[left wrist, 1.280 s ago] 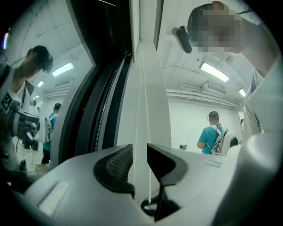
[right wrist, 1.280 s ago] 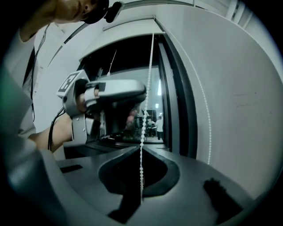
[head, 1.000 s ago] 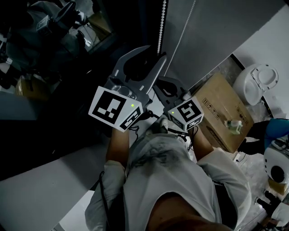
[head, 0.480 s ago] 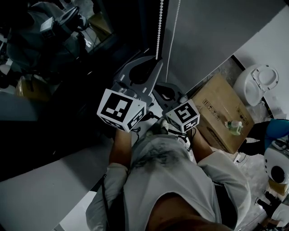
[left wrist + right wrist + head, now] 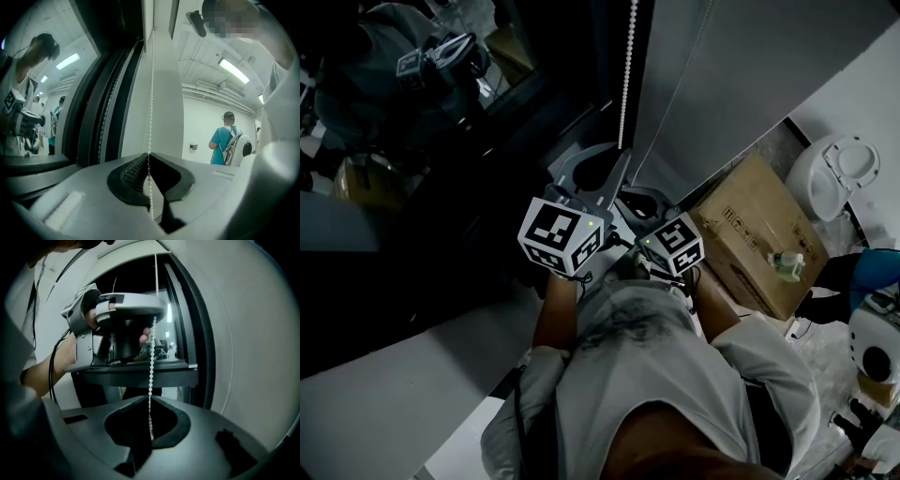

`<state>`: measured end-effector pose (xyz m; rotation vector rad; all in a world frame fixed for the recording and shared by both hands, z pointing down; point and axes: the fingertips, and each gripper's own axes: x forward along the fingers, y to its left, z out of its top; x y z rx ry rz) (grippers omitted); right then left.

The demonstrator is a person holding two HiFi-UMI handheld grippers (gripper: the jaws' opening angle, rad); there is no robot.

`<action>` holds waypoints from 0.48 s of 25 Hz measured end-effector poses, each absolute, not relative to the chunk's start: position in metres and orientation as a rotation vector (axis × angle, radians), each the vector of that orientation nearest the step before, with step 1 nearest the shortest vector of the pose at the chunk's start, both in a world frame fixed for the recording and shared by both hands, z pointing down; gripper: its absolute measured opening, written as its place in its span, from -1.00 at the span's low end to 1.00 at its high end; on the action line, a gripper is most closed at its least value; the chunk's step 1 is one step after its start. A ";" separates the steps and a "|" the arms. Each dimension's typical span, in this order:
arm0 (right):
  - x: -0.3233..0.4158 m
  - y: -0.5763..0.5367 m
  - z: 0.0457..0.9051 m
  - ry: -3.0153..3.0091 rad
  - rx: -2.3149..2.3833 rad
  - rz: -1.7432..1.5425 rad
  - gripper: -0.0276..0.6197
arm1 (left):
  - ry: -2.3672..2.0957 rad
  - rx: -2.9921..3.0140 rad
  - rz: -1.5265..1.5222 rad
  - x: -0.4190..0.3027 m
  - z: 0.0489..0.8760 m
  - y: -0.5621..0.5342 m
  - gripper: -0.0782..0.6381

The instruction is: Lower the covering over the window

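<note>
A white bead chain (image 5: pixel 628 75) hangs beside the grey roller blind (image 5: pixel 741 66) at the dark window. My left gripper (image 5: pixel 619 155) points at it. Its jaws have just been closing, and in the left gripper view they (image 5: pixel 149 157) are shut on the bead chain (image 5: pixel 151 93), which runs down between the tips. My right gripper (image 5: pixel 639 199) sits just below the left one. In the right gripper view it (image 5: pixel 150 398) is shut on the same chain (image 5: pixel 152 366), with the left gripper's body (image 5: pixel 117 319) above it.
Dark window glass (image 5: pixel 412 84) at the left mirrors the person and grippers. A cardboard box (image 5: pixel 759 225) and a white rounded object (image 5: pixel 839 164) lie on the floor at the right. A pale sill (image 5: pixel 384 384) runs below the window. A person in blue (image 5: pixel 227 143) stands far off.
Both grippers have come down along the chain, toward the person. The left gripper's jaws, wide apart a second ago, have closed on the chain.
</note>
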<state>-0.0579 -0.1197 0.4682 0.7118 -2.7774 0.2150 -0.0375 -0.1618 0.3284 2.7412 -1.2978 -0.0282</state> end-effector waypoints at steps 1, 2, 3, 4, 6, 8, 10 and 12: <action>-0.058 -0.119 0.474 -2.768 0.705 0.225 -0.85 | -1.295 2.729 -0.024 -0.038 0.335 -0.161 -0.73; -0.058 -0.117 0.479 -2.758 0.699 0.234 -0.85 | -1.293 2.718 -0.019 -0.039 0.341 -0.161 -0.73; -0.058 -0.116 0.485 -2.748 0.692 0.242 -0.85 | -1.291 2.707 -0.013 -0.039 0.346 -0.161 -0.73; -0.058 -0.115 0.490 -2.738 0.686 0.250 -0.85 | -1.289 2.698 -0.008 -0.040 0.351 -0.160 -0.73; -0.057 -0.112 0.498 -2.717 0.676 0.266 -0.85 | -1.286 2.680 0.005 -0.041 0.361 -0.158 -0.73; -0.055 -0.108 0.504 -2.705 0.667 0.283 -0.85 | -1.284 2.666 0.007 -0.042 0.368 -0.156 -0.73; -0.052 -0.105 0.504 -2.708 0.668 0.294 -0.85 | -1.286 2.661 0.000 -0.043 0.370 -0.154 -0.73; -0.046 -0.104 0.497 -2.729 0.678 0.299 -0.84 | -1.294 2.662 0.001 -0.044 0.369 -0.153 -0.73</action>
